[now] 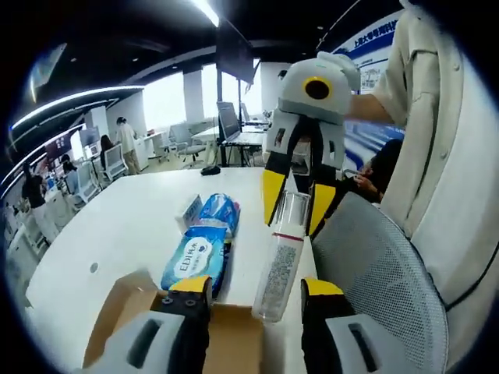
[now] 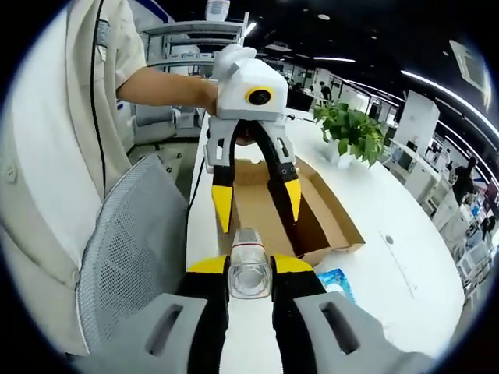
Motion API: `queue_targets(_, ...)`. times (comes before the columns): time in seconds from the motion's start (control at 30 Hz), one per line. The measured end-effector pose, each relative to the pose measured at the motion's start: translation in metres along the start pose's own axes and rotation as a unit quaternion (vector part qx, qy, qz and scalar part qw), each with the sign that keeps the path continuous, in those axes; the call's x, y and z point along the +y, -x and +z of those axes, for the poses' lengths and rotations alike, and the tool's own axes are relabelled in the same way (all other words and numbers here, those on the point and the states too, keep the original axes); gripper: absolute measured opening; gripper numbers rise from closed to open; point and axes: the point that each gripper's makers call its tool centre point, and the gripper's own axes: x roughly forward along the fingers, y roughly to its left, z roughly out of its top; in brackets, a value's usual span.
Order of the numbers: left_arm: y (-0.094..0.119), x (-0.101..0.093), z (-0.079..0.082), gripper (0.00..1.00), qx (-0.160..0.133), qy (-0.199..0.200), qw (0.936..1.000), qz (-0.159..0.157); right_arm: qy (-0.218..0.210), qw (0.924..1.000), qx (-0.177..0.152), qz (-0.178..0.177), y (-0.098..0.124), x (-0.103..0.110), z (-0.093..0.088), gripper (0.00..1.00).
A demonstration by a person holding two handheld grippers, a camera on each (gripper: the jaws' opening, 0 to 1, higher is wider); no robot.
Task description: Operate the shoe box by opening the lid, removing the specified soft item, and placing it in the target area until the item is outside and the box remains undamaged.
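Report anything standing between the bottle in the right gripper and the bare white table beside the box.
Nothing visible blocks it. The bottle, clamped in the right gripper, hangs over the table near its edge; the tissue packs lie to one side, the open box by its lower end, the mesh chair opposite.

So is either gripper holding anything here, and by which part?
The right gripper is shut on the clear plastic bottle near its top end. The left gripper is open, holding nothing, above the cardboard box.
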Motion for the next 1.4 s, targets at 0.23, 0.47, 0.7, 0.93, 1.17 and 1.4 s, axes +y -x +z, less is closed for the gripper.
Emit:
queue_targets(0.23, 0.026, 0.018, -0.009, 0.55, -0.017, 0.032, 0.9970, 0.068, 0.018, 0.9997, 0.013, -0.007, 0.010, -0.022, 0.001, 0.17)
queue_targets(0.47, 0.051, 0.030, -0.018, 0.63, -0.029, 0.055, 0.9905, 0.123, 0.037, 0.9987, 0.036, -0.006, 0.018, -0.043, -0.001, 0.17)
queue_targets(0.7, 0.070, 0.038, -0.033, 0.70, -0.030, 0.078, 0.9814, 0.173, 0.059, 0.9964, 0.062, 0.001, 0.022, -0.063, -0.004, 0.17)
queue_targets(0.93, 0.088, 0.037, -0.048, 0.75, -0.026, 0.098, 0.9741, 0.202, 0.071, 0.9933, 0.090, 0.008, 0.024, -0.082, -0.012, 0.17)
queue_targets(1.17, 0.103, 0.032, -0.062, 0.76, -0.016, 0.116, 0.9675, 0.224, 0.081, 0.9899, 0.115, 0.017, 0.024, -0.103, -0.017, 0.17)
queue_targets(1.4, 0.115, 0.031, -0.066, 0.80, -0.035, 0.143, 0.9558, 0.254, 0.088, 0.9854, 0.143, 0.028, 0.019, -0.127, -0.023, 0.17)
